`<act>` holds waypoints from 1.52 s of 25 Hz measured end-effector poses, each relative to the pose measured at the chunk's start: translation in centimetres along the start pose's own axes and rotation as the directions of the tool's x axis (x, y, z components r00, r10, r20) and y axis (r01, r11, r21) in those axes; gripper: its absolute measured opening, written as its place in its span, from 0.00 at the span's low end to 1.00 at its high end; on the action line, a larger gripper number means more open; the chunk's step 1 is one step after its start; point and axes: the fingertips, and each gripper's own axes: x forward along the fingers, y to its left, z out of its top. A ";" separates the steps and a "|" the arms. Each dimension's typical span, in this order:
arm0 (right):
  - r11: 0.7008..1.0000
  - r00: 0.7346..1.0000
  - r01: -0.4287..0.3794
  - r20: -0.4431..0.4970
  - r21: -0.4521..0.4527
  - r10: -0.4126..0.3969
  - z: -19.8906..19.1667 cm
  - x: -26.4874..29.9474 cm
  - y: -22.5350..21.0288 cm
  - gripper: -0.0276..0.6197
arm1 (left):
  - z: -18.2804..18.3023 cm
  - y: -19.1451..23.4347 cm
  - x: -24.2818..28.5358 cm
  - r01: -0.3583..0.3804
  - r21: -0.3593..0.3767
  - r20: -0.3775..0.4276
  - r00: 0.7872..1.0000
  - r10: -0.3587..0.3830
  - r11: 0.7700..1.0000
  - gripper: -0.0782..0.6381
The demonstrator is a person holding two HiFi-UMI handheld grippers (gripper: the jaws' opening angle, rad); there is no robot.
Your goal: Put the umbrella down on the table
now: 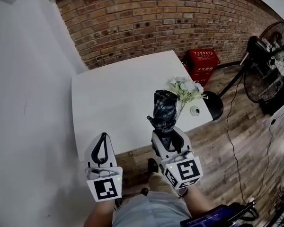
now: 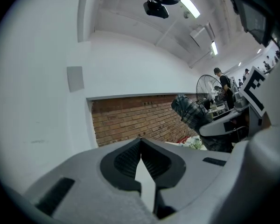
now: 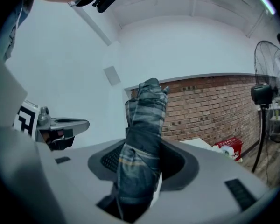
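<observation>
My right gripper [image 1: 166, 132] is shut on a folded dark plaid umbrella [image 1: 164, 109], which stands upright from between the jaws, over the near right part of the white table [image 1: 116, 96]. In the right gripper view the umbrella [image 3: 142, 139] fills the gap between the pads and rises past them. My left gripper [image 1: 103, 137] hovers at the table's near edge, to the left of the right one. Its jaws [image 2: 141, 143] meet at the tips with nothing between them. The left gripper view shows the umbrella [image 2: 190, 110] at the right.
A bunch of white flowers [image 1: 183, 88] and a small white round object [image 1: 195, 110] lie near the table's right edge. Beyond it stand a red box [image 1: 203, 63], a black round base [image 1: 214, 104] and a floor fan [image 1: 270, 63]. A brick wall [image 1: 146, 18] runs behind.
</observation>
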 end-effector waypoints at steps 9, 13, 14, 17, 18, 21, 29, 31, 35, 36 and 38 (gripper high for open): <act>0.997 0.997 -0.080 0.010 -0.002 0.080 2.0 7.3 -5.0 0.34 | 1.7 0.6 7.5 -0.076 0.028 -0.007 0.997 0.077 0.997 0.12; 0.993 0.992 -0.120 0.036 -0.013 0.120 3.1 9.4 -6.3 0.34 | 2.8 1.1 9.4 -0.119 0.049 0.007 0.993 0.119 0.992 0.12; 0.992 0.991 -0.127 0.039 -0.015 0.128 3.3 10.0 -6.5 0.34 | 3.0 1.3 9.7 -0.130 0.052 0.012 0.991 0.130 0.990 0.12; 0.988 0.987 -0.151 0.044 -0.010 0.152 3.7 11.7 -6.7 0.34 | 3.1 2.1 10.2 -0.167 0.054 0.008 0.986 0.167 0.984 0.12; 0.987 0.986 -0.161 0.047 -0.010 0.162 3.9 12.2 -6.6 0.34 | 3.2 2.4 10.2 -0.180 0.054 0.005 0.984 0.180 0.982 0.12; 0.981 0.980 -0.190 0.060 -0.027 0.191 4.8 13.7 -6.2 0.34 | 3.3 3.6 10.6 -0.216 0.055 0.010 0.976 0.215 0.975 0.12; 0.970 0.968 -0.232 0.077 -0.074 0.237 6.6 17.3 -4.4 0.34 | 3.1 7.0 11.3 -0.276 0.035 0.016 0.961 0.276 0.960 0.12; 0.967 0.967 -0.240 0.071 -0.082 0.246 6.5 18.4 -3.7 0.34 | 2.6 8.1 11.8 -0.285 0.024 0.016 0.958 0.285 0.958 0.12; 0.964 0.966 -0.250 0.044 -0.093 0.255 6.1 20.4 -2.7 0.34 | 1.9 9.7 12.9 -0.283 0.009 0.012 0.959 0.283 0.959 0.12; 0.964 0.966 -0.250 0.037 -0.093 0.254 6.0 21.0 -2.5 0.34 | 1.8 10.1 13.3 -0.280 0.009 0.011 0.960 0.280 0.960 0.12; 0.964 0.967 -0.250 0.025 -0.093 0.254 6.0 22.1 -2.1 0.34 | 1.6 10.9 14.0 -0.274 0.007 0.007 0.962 0.274 0.962 0.12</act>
